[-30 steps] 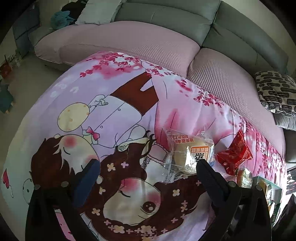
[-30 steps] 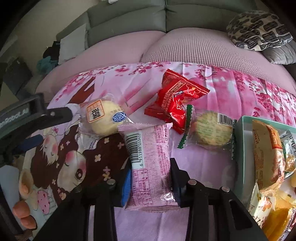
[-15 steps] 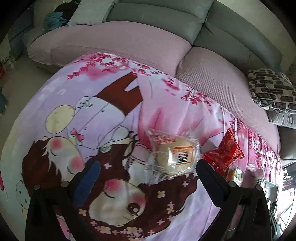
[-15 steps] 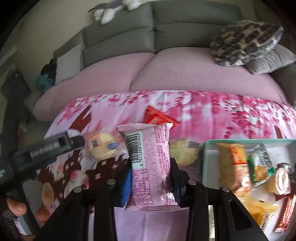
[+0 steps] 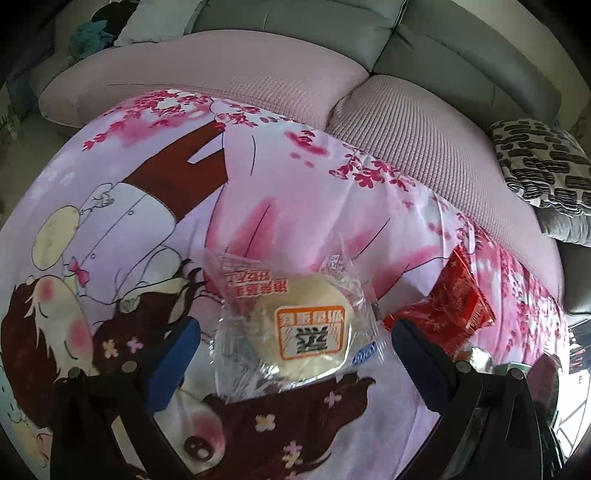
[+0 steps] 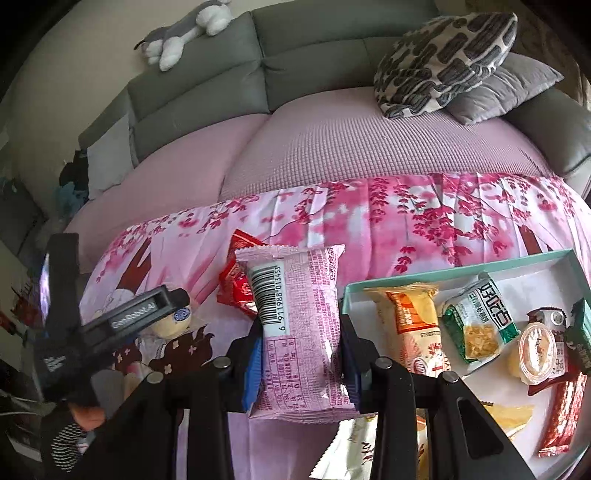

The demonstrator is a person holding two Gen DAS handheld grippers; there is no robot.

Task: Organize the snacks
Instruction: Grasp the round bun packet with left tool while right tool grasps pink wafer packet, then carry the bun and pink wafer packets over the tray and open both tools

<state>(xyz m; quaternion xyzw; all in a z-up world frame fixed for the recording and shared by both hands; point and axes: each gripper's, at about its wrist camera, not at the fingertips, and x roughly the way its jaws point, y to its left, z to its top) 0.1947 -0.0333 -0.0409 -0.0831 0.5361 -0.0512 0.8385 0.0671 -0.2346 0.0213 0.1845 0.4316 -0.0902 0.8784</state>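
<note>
Pink packet [image 6: 299, 328] lifted toward tray [image 6: 424, 271]; bun [image 5: 299, 336] now between left jaws

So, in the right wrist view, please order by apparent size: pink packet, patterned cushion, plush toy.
1. Pink packet, though it is nearest the camera, so unsure.
2. Patterned cushion, looks similar.
3. Plush toy, smallest.

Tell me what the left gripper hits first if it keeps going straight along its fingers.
Most likely the clear-wrapped round bun: it lies between the open left gripper fingers, on the printed cloth. Depth is unclear.
</note>
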